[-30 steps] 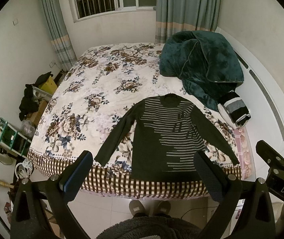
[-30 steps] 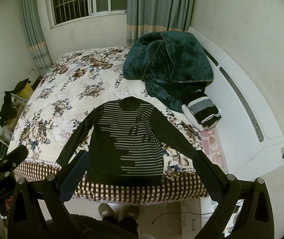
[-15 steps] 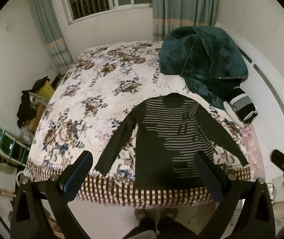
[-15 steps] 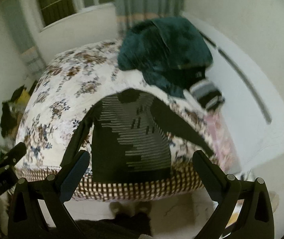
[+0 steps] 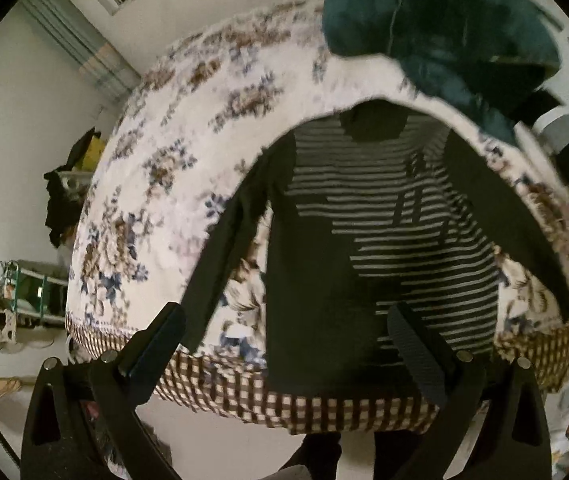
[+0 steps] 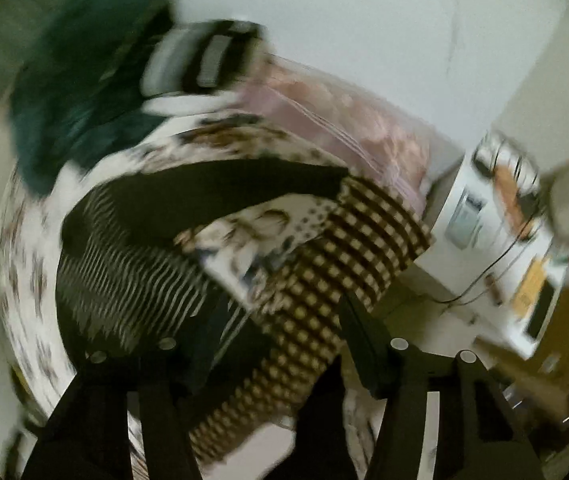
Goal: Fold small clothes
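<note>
Both grippers now sit much lower and closer to the bed [image 5: 188, 128] than a second ago, and the dark striped sweater [image 5: 364, 248] fills far more of each view. The right gripper [image 6: 280, 340] has rolled, so the bed lies tilted in its blurred view, and its jaws have just been closing with nothing gripped between them.

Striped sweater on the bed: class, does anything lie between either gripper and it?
Nothing visible does. The striped sweater lies flat on the floral bedspread with nothing on top of it. The left gripper is open above its hem; the right gripper, jaws just narrowed but empty, hangs near the hem corner. The green blanket sits beyond the collar.
</note>
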`<state>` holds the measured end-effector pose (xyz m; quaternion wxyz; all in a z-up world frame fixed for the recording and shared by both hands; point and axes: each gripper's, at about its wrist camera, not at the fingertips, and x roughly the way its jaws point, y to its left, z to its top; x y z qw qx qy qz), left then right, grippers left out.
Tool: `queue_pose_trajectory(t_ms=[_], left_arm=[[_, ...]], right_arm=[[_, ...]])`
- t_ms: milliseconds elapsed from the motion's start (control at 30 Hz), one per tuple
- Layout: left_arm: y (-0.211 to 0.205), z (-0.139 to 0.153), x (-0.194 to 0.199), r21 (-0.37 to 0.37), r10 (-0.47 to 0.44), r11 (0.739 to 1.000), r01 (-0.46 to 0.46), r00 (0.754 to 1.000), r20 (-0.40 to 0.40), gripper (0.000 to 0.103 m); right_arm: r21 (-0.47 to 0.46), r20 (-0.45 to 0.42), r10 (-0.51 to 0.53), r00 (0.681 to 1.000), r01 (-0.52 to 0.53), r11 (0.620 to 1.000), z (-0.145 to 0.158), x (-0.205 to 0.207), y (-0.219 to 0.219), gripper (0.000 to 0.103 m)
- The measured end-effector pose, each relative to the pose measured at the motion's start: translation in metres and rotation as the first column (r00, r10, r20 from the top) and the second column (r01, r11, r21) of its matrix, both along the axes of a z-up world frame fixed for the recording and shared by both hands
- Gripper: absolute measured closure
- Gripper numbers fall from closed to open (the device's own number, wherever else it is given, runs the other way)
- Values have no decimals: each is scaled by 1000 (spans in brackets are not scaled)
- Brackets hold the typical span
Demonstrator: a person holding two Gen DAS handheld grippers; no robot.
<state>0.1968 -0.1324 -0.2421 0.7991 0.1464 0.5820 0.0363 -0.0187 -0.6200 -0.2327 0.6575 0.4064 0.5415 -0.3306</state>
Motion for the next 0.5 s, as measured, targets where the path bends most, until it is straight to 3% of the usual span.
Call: queue_pose_trajectory(t_ms=[133,200,300,367,500], left_arm=[[-28,-59,25,89,33,996,-27,997,-71,0],[-42,-83,34,123,28,992,-15,994,-104,0],[-66,-114,44,163,-2,986,25,990,-138,0],[-82,-134,49,174,-19,984,47,987,-159,0],[-101,-161,60,159,-10,986,41,981,-192,0]], right_arm=[[138,-19,-159,987,160,977,-113,-1,-84,43],[151,-68,-163,984,171,974,-165,8,-112,43],[171,-138,-14,990,38,984,-217,36,-125,43],[221,-222,117,968,-67,973,-259,56,-128,43],[289,-245,66,967,8,957,-309,54,-146,43]])
